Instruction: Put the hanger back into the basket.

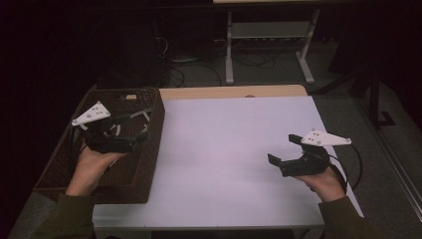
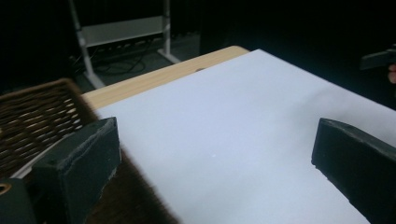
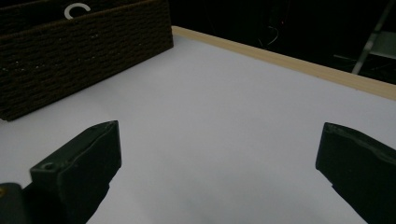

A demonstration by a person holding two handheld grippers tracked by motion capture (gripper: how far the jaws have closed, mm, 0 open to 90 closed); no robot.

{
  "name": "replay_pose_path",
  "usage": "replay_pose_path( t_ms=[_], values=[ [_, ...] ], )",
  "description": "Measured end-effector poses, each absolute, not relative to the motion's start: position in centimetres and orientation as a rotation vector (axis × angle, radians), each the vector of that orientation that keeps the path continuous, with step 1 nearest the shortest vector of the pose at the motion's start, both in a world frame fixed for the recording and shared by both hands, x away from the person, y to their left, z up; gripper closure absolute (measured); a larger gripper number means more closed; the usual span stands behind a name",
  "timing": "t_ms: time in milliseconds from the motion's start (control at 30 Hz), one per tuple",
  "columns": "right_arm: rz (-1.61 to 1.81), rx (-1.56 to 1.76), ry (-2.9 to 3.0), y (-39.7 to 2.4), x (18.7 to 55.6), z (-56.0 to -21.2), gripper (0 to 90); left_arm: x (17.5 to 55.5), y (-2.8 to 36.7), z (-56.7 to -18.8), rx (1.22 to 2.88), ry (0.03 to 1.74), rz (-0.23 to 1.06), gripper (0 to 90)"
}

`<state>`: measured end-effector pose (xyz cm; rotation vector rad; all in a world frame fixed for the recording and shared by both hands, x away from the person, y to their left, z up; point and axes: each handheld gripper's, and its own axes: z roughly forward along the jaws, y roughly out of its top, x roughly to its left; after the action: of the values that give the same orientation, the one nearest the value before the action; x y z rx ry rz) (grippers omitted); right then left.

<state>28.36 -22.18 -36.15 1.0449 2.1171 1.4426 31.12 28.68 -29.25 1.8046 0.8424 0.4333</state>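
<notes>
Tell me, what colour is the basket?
Dark brown woven wicker. The basket shows best in the right gripper view.

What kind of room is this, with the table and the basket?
Probably a lab or workshop for recording tasks: a white-topped table, a woven basket, handheld claws, and cables on the floor.

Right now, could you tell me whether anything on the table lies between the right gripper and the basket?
Nothing visible does. Only the bare white sheet lies between the right gripper and the basket, whose woven side faces it.
</notes>
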Motion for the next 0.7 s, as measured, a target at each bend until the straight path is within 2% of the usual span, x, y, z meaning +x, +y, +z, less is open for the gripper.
replay_pose_path(
  t_ms=[333,700],
  values=[
    [1.485,1.035,2.1,-22.3,28.4,-35.2,0.0,30.3,25.8,-30.7,1.767,0.775,0.379,1.2],
    [1.524,1.029,2.068,-22.6,28.4,-34.4,0.0,30.0,24.7,-31.8,1.734,0.75,0.377,1.2]
  ],
)
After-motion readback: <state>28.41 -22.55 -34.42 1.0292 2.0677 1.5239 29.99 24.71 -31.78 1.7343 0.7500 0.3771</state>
